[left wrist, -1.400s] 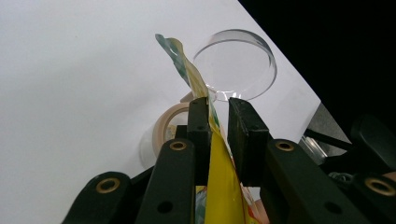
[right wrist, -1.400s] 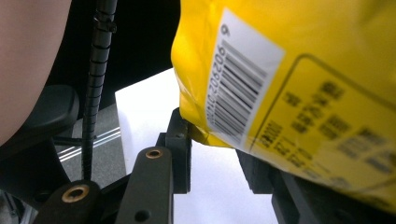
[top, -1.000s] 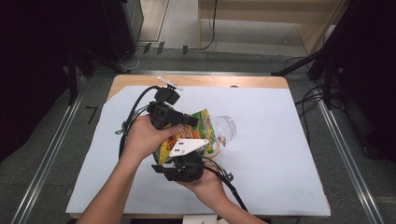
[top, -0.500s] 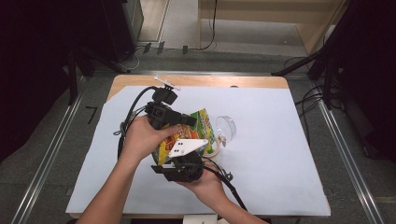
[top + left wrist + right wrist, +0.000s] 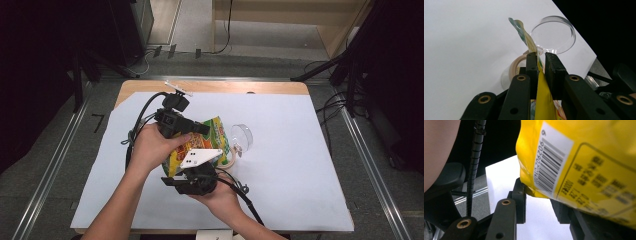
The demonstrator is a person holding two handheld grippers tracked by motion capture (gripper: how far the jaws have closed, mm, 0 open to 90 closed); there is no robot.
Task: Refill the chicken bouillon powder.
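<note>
A yellow and green snack bag (image 5: pixel 216 134) is held up over the white sheet between both grippers. My left gripper (image 5: pixel 204 129) comes in from the left and is shut on the bag's thin top seam (image 5: pixel 542 95), which rises between the left gripper (image 5: pixel 541 56) jaws. My right gripper (image 5: pixel 198 163), under its grey plate, holds the near end. In the right gripper view, the bag's barcode corner (image 5: pixel 554 167) sits between the jaws of the right gripper (image 5: pixel 539 194). The left jaw touches the corner; the other jaw is partly hidden behind the bag.
A clear round dish (image 5: pixel 241 136) lies just right of the bag, also seen ahead as the clear dish (image 5: pixel 554 35). A beige tape roll (image 5: pixel 231 159) lies under the bag's edge, as does the tape roll (image 5: pixel 514 67). White paper (image 5: pixel 300 175) covers the wooden table. Cables (image 5: pixel 475 157) trail from the grippers.
</note>
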